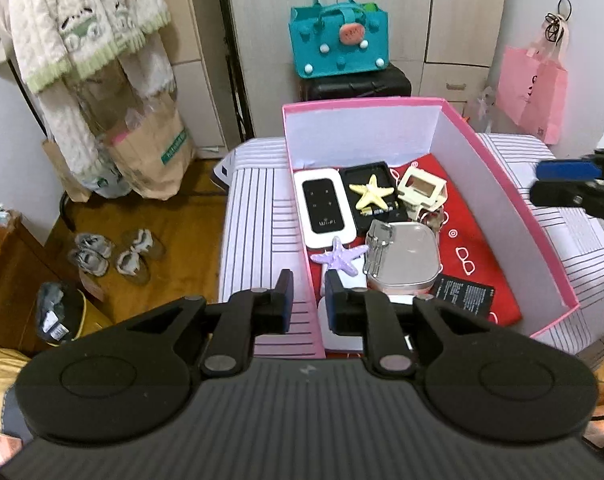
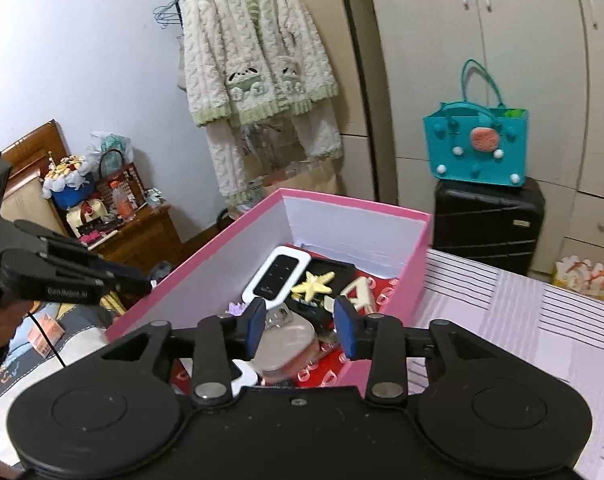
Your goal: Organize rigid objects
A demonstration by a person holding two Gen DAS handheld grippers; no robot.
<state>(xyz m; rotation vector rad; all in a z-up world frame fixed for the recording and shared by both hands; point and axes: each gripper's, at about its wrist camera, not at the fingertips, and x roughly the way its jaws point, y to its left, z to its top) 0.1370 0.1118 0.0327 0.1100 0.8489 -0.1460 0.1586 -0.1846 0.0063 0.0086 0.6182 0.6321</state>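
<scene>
The pink cardboard box (image 1: 514, 200) looks matt, with smooth white paper walls inside. A red cloth (image 1: 478, 232) lines its bottom. The white plastic Wi-Fi device (image 1: 324, 208) has a glossy black face. The square silver tin (image 1: 406, 256) shines like metal. The floor (image 1: 174, 240) is smooth brown wood.

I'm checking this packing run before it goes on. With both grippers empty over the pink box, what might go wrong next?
1. The box is crowded: a gripper reaching for the purple starfish may nudge the router or the metal tin.
2. The yellow starfish lies loose on the black tray; a bump could slide it off.
</scene>
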